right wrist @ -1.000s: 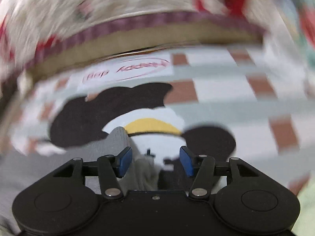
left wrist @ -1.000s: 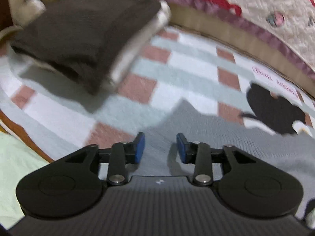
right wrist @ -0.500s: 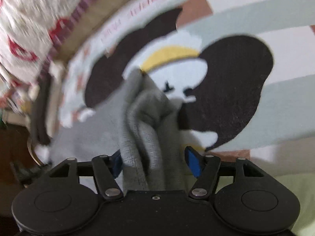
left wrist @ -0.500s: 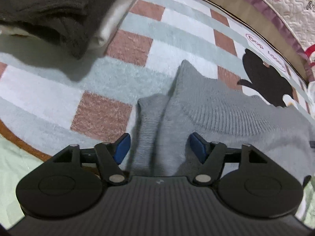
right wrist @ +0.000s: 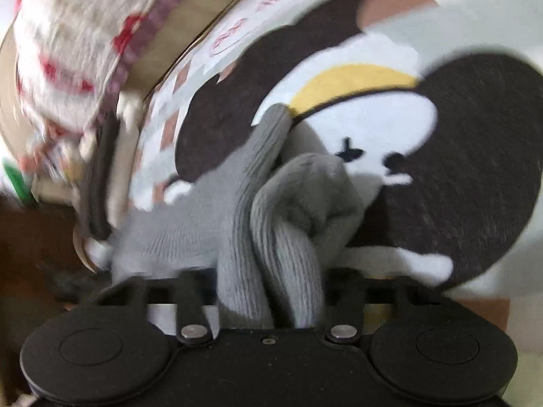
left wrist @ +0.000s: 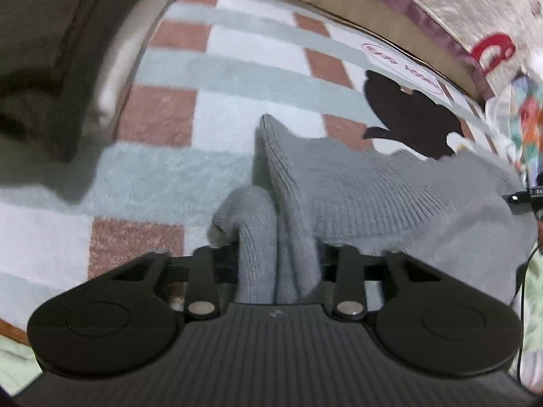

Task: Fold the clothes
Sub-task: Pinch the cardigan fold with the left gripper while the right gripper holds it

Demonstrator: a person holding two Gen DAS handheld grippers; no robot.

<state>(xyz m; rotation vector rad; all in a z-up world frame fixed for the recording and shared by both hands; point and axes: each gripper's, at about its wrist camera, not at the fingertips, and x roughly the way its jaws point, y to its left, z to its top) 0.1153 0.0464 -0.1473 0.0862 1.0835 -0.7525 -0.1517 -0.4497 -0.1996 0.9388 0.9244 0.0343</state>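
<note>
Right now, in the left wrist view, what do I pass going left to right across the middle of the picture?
Dark folded clothes on a white folded piece → bare checked rug → grey sweater, bunched between the left gripper's closing jaws → the rug's black cartoon patch → patterned quilt at the right edge.

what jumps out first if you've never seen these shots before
A grey knit sweater bunches up between the closing jaws of both the left gripper and right gripper. Under it lies a checked rug with a big cartoon face, and dark folded clothes sit at upper left.
</note>
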